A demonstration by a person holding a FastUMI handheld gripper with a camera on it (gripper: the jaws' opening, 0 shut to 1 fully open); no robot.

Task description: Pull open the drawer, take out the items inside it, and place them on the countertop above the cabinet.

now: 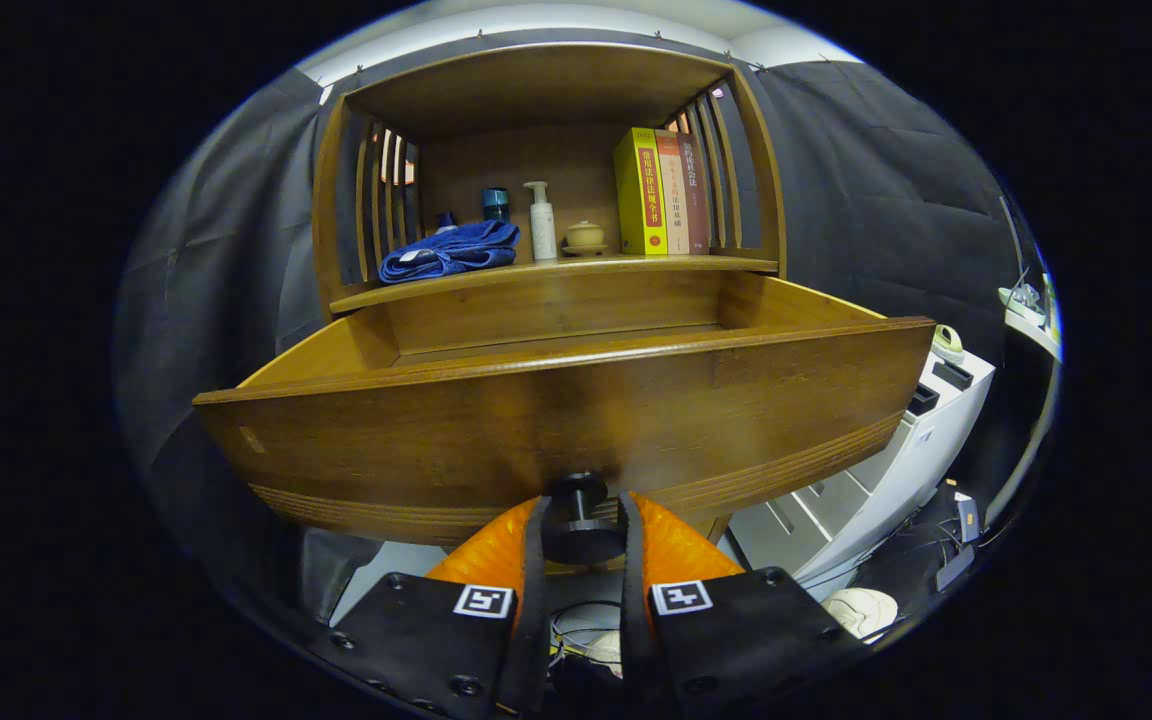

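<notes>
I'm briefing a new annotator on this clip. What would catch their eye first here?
The wide wooden drawer front, pulled out toward the camera, dominates; the gripper is shut on its dark knob. Above it, on the countertop, lie a folded blue cloth at the left and a yellow book standing at the right.

Light comes from above & behind the cabinet (pixel 546 200): pale ceiling strip is bright, shelf w/ books (pixel 658 190) evenly lit, colours clear. Drawer front (pixel 556 420) is dimmer w/ a dark shadow mid-panel around the knob (pixel 579 520), which the claw (pixel 581 535) fingers clamp from both sides. Strong fisheye bend: drawer rim bows, edges darken and soften; centre sharp, no glare.
</notes>
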